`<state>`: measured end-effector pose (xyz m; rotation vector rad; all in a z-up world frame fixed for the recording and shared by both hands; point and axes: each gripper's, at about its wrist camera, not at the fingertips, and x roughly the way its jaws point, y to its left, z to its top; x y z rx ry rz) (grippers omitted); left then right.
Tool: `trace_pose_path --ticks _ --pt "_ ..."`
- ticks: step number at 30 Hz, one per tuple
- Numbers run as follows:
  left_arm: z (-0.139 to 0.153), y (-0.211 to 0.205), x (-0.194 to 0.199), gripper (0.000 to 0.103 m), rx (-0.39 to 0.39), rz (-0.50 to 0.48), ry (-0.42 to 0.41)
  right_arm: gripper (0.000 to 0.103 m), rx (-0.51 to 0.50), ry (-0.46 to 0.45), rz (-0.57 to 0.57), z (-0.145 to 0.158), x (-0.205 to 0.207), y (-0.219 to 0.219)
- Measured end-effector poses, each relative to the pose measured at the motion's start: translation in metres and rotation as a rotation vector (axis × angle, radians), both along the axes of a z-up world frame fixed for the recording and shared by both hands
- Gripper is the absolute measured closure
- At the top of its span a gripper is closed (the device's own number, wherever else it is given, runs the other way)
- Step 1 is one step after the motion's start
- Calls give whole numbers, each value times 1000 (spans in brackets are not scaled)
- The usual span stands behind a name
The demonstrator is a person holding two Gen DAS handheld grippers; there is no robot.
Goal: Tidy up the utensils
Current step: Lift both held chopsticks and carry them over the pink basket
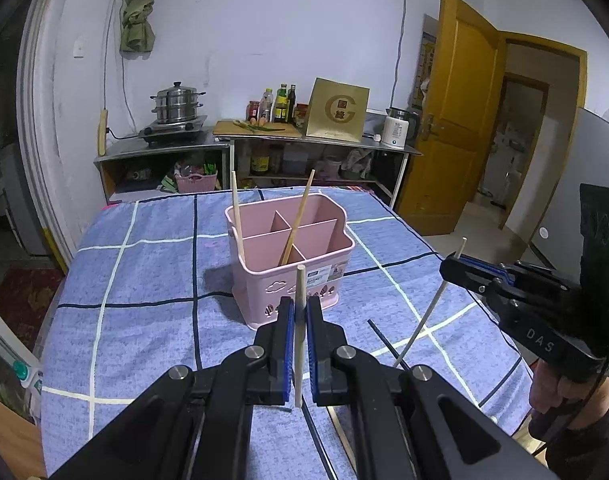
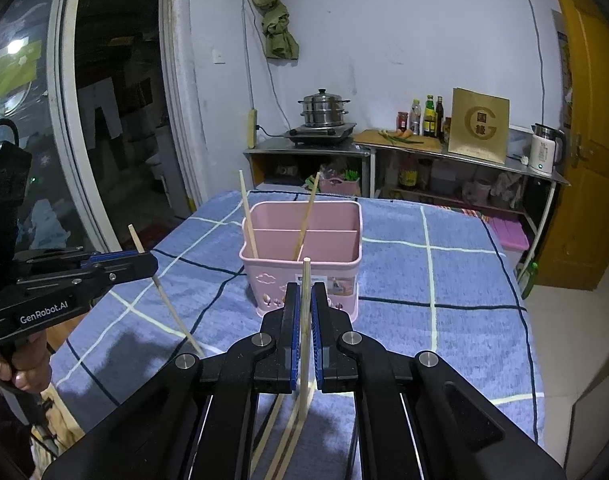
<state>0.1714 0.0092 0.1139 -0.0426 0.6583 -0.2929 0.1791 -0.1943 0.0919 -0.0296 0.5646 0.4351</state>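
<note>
Chopsticks: I hold one clamped upright in the left gripper (image 1: 300, 312) and one in the right gripper (image 2: 305, 304), both jaws pinched narrow on the sticks; pink caddy (image 1: 292, 264) sits at 12 o'clock on the checked cloth (image 1: 144, 280), well apart from both tips; risk: a stick pivots in the pads or strikes the rim or a divider, tipping the caddy; count: two chopsticks in caddy, two held, several loose below at 6 o'clock.

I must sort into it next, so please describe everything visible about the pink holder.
The pink holder is a plastic box with rounded corners, divided inside into several compartments, with cloud-shaped cutouts and a label on its front wall. It stands upright on the blue checked cloth. Two chopsticks lean inside, in separate compartments.
</note>
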Motion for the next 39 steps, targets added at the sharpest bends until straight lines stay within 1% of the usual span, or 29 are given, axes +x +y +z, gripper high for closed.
trace_pose_path --ticks 6,11,15,20,22,26,29,32,39 --pt "6 1 15 97 -11 -3 11 98 -3 -7 7 5 8 6" --pt "22 2 28 97 -30 -5 -10 98 27 -30 13 19 21 9" --pt "43 4 38 97 -53 -1 -42 98 57 -65 9 37 32 10" --pt "75 8 53 97 -79 6 -99 98 93 -121 -1 63 45 13" --pt "88 8 60 97 -81 14 -128 98 104 -137 -5 70 50 14" --pt "102 9 75 97 -76 28 -158 98 125 -155 -13 82 62 19" --pt "106 12 87 97 -75 42 -163 98 130 -161 -13 85 72 23" --pt "103 15 100 97 -75 54 -163 98 137 -161 -12 84 82 27" --pt "79 21 128 97 -68 72 -126 98 145 -133 4 70 103 39"
